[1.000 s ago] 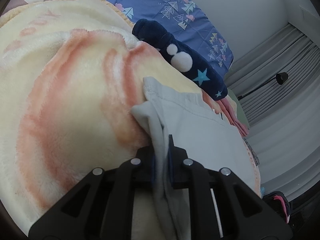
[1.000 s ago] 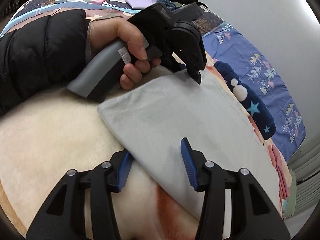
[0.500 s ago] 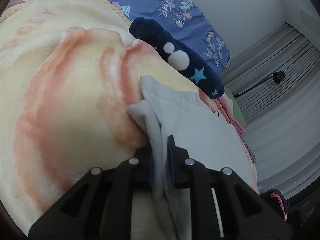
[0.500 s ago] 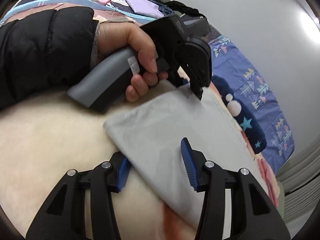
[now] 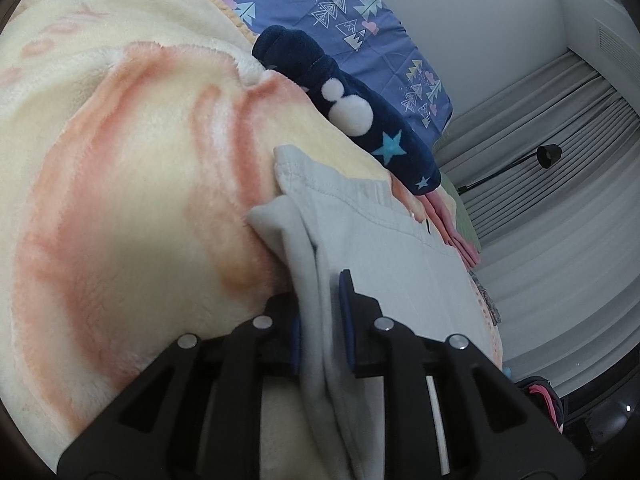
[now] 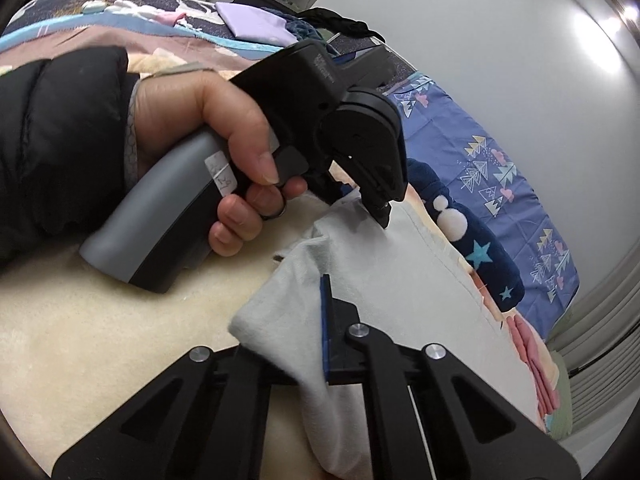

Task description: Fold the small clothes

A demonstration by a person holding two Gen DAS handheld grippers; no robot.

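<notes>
My left gripper [image 5: 322, 332] has the edge of the pale grey garment [image 5: 384, 248] between its blue pads [image 5: 346, 320]; its jaws are opening, but the cloth still sits pinched there. My right gripper [image 6: 320, 340] is clenched on another bunched edge of the same garment [image 6: 420, 280] — the fabric folds over one finger. The garment lies on the fluffy cream and orange blanket [image 5: 120, 168]. In the right wrist view my left hand [image 6: 208, 128] holds the grey handle. Just beside the garment lies a navy plush piece with stars [image 5: 360, 120], on the blue patterned sheet [image 5: 320, 0].
</notes>
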